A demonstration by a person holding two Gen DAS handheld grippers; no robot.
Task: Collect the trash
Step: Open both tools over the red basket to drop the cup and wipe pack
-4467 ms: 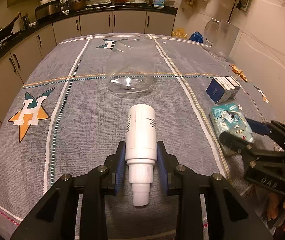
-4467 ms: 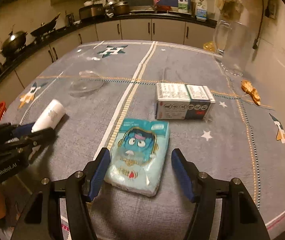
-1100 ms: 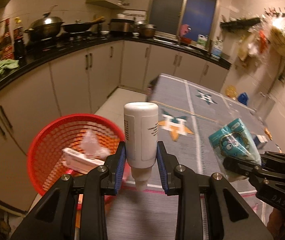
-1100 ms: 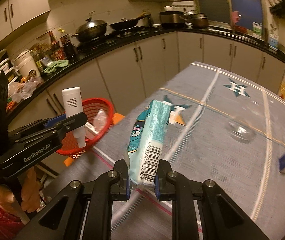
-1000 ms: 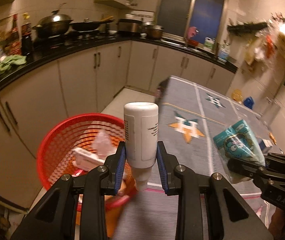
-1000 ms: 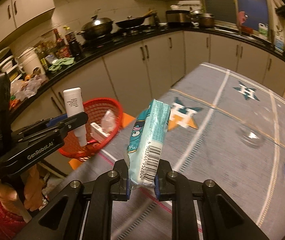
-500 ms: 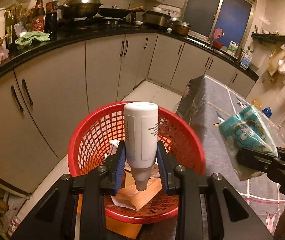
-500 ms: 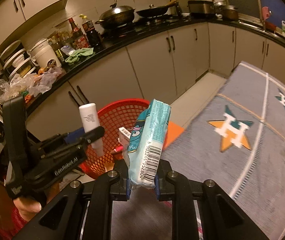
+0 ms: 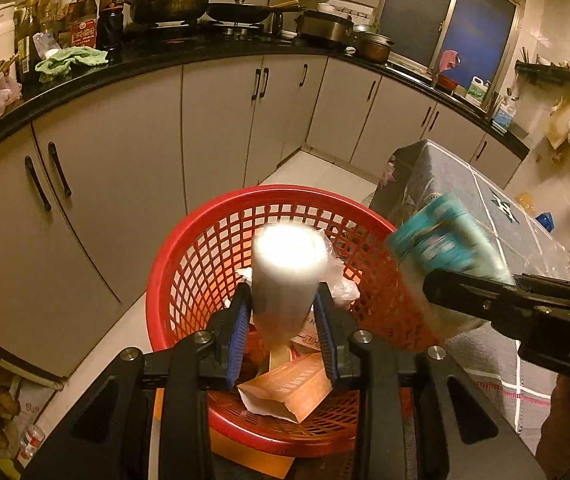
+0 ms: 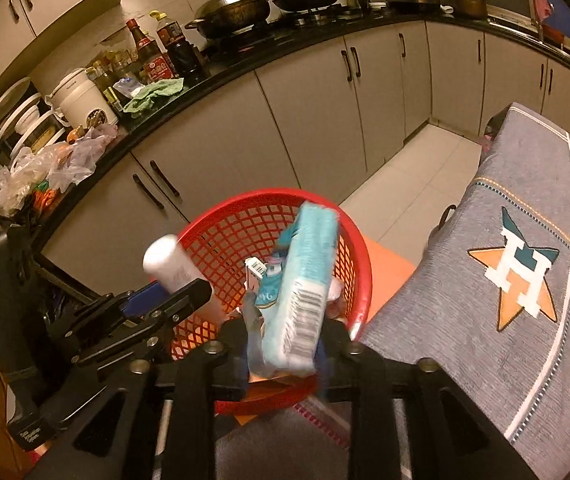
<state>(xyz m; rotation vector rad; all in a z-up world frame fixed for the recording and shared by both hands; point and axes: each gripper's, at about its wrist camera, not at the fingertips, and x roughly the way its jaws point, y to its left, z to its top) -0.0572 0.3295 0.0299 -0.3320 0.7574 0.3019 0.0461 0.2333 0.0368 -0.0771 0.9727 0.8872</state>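
Two releases over one red basket (image 9: 173,276), which stands on the floor beside the table (image 10: 525,320). My right tool (image 10: 285,344) is opening around the teal tissue pack (image 10: 305,280), now blurred and slipping; my left tool (image 9: 283,336) is opening too, the white bottle (image 9: 285,276) loose between its pads. Both hang above the basket's mouth, so I should part the jaws fully before withdrawing. Legible: a barcode on the pack, "DAS" on my right tool; the bottle's print is unreadable.
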